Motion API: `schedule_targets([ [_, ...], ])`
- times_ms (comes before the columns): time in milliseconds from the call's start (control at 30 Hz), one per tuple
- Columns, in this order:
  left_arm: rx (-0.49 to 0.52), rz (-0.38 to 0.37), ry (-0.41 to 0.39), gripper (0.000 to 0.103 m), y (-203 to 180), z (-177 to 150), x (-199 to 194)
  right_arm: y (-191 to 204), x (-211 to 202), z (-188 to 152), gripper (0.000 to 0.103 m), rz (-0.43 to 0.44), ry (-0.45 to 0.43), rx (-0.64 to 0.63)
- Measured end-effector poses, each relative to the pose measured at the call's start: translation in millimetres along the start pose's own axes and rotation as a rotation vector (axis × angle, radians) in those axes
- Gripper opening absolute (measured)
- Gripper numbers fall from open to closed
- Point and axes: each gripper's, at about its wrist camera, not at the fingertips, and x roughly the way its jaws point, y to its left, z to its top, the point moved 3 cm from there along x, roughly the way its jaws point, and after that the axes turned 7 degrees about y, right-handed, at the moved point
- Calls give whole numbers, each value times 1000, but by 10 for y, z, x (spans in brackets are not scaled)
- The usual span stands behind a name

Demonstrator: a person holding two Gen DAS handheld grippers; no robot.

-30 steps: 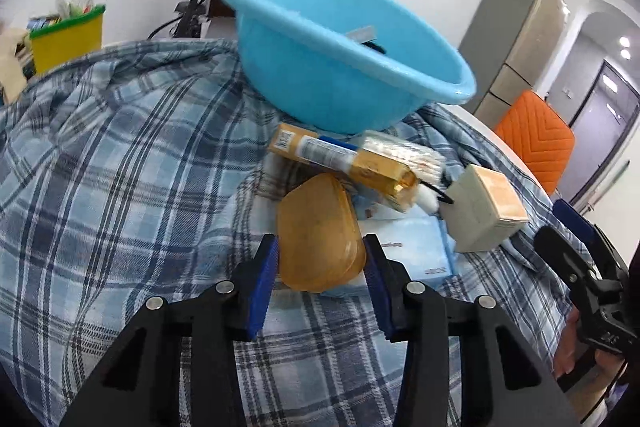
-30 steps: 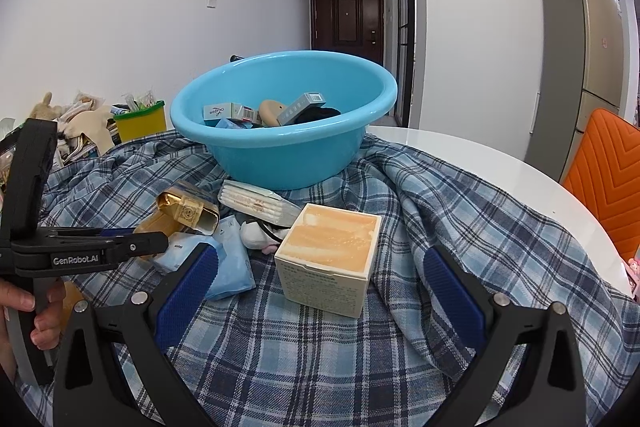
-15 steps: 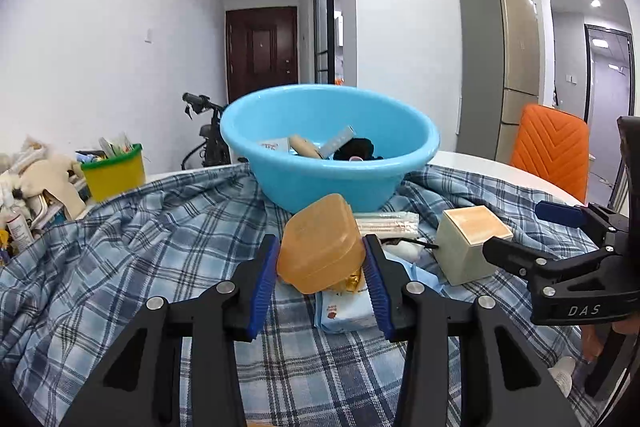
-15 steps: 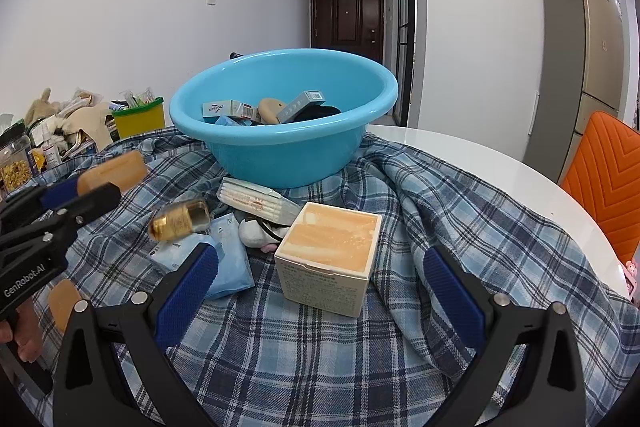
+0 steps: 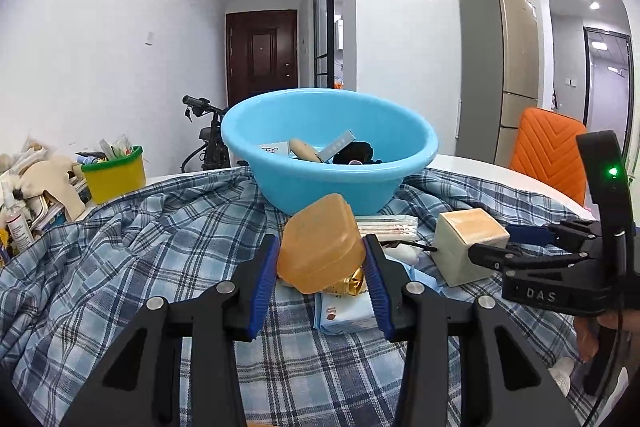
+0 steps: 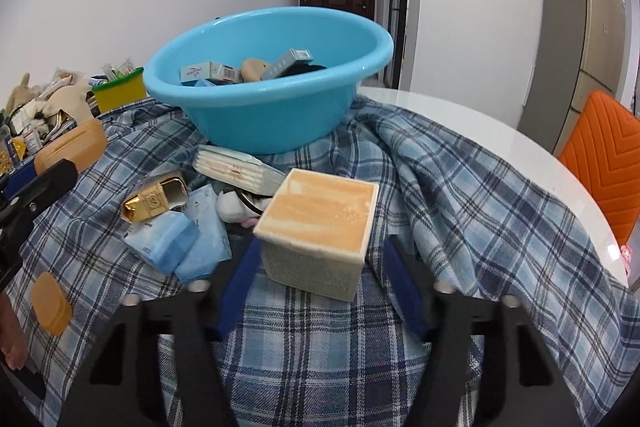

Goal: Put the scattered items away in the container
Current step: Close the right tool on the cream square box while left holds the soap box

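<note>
**A:** Where is the orange soap case (image 5: 320, 242)?

**B:** Pinched between the blue pads (image 5: 265, 279) of the left claw (image 5: 320, 269), lifted clear of the plaid cloth (image 5: 160, 239) and tilted. It sits in front of the blue basin (image 5: 332, 183), lower than the basin's rim. The right wrist view shows it too (image 6: 72, 146), off to the basin's left.

**A:** And the right claw (image 6: 316, 279)?

**B:** Its jaws are narrowed around the cream square box (image 6: 320, 227) with the orange top, one pad (image 6: 236, 287) on each side. Whether the pads press the box walls, I cannot tell. The box rests on the cloth in front of the basin.

**A:** What else lies near the basin?

**B:** Right at its foot, a flat pack of cotton swabs (image 6: 236, 169). In front of that, a gold box (image 6: 154, 199) lying on its side, with light blue tissue packs (image 6: 180, 243) just beside it. A small white item (image 6: 236, 207) with a black band lies between the swabs and the cream box. A small orange lid (image 6: 50, 303) sits on the cloth well to the left.

**A:** Inside the basin?

**B:** Small cartons (image 6: 208, 71), a grey box (image 6: 288, 61) leaning on something black, and a tan rounded piece (image 6: 252, 67).

**A:** Around it?

**B:** The white bench (image 6: 500, 155) shows bare to the basin's right, an orange chair (image 6: 604, 163) beyond it, and a yellow bin (image 5: 116, 177) to the basin's left.
</note>
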Motion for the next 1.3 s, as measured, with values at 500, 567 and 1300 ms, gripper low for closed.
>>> schedule_targets([
  [500, 14, -23, 16, 44, -28, -5, 38, 106, -67, 30, 72, -24, -42, -45],
  [567, 20, -25, 17, 44, -41, -8, 38, 175, -20, 50, 72, -75, -29, -88],
  [1300, 6, -17, 23, 45, -26, -13, 29, 151, 143, 215, 73, -38, -22, -12],
])
